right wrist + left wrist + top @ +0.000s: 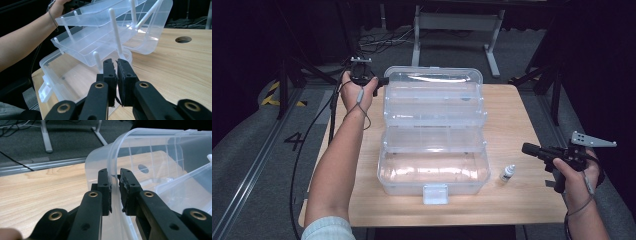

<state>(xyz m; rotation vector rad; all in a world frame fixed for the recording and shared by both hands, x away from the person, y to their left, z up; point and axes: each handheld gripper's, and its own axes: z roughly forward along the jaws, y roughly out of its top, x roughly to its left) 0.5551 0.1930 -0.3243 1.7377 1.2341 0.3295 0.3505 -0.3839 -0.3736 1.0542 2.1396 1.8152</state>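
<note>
You are holding the lid (432,76) of the clear box (433,172) w/ the left gripper (379,80). In the left gripper view its jaws are pinching the lid's thin curved rim (113,165), one pad on each side of the plastic. I think this grip is keeping the lid tilted back, so that the two trays (434,107) are staying fanned out above the bottom part and the box is staying open. The box is sitting in the middle of the table (522,195), w/ its latch (435,193) facing you.

The right gripper (527,148) is hanging at the right side of the table, well apart from the box, and it is pointing toward it. Its jaws are pressed together w/ nothing between them; the right gripper view is showing this clearly. Probably you are keeping it there because the small bottle (507,173) is standing near it, between this gripper and the box, approx. beside the box's front right corner. To me the bottle is looking like the next thing to pick & put inside, but the jaws are needing to spread first.
</note>
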